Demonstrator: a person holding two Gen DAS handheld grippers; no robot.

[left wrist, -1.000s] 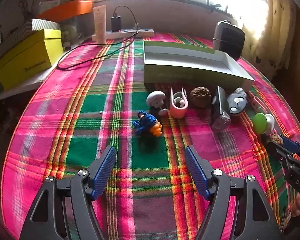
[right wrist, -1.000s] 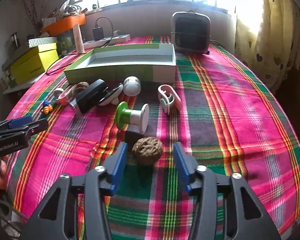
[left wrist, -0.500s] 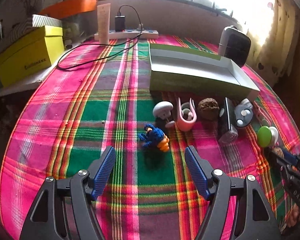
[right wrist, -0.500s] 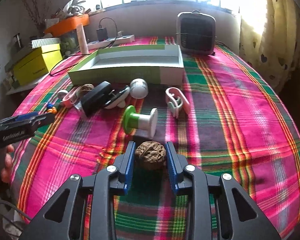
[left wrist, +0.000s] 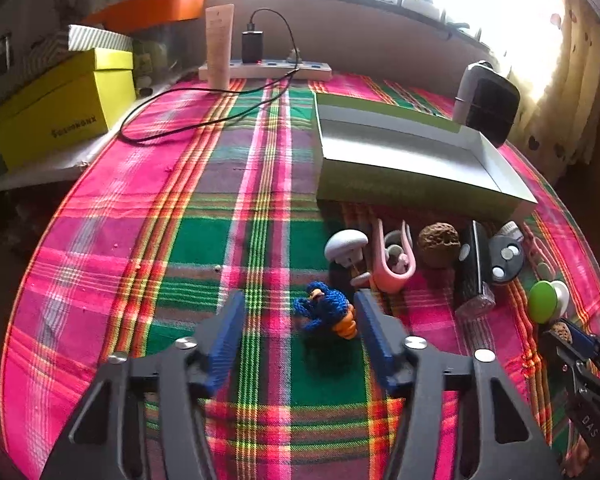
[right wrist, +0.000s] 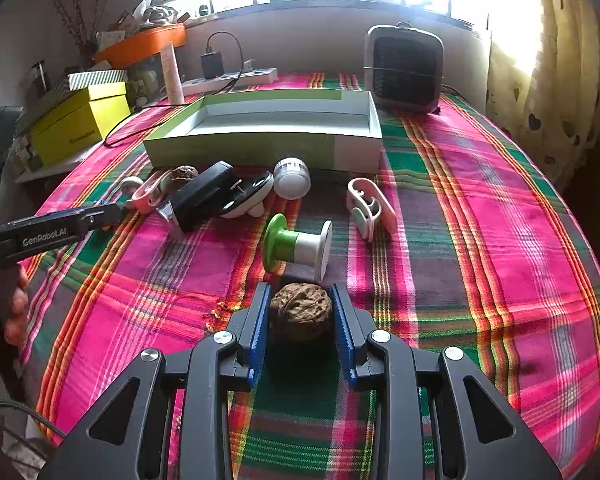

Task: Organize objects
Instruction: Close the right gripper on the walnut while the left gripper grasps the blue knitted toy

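Pink, green and yellow plaid cloth (right wrist: 480, 208); brown wrinkled walnut (right wrist: 301, 309); blue-and-orange knitted toy (left wrist: 329, 312); green-and-white plastic spool (right wrist: 296, 245); blue-padded fingers (right wrist: 259, 320).

The right gripper (right wrist: 301, 320) now clamps the walnut (right wrist: 301, 311), no longer spread around it. The left gripper (left wrist: 300, 332) has moved forward around the blue knitted toy (left wrist: 326, 312).

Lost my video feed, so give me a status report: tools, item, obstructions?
Right tool shut on walnut. Left tool open around blue knitted toy. Green spool lies between walnut and tray.
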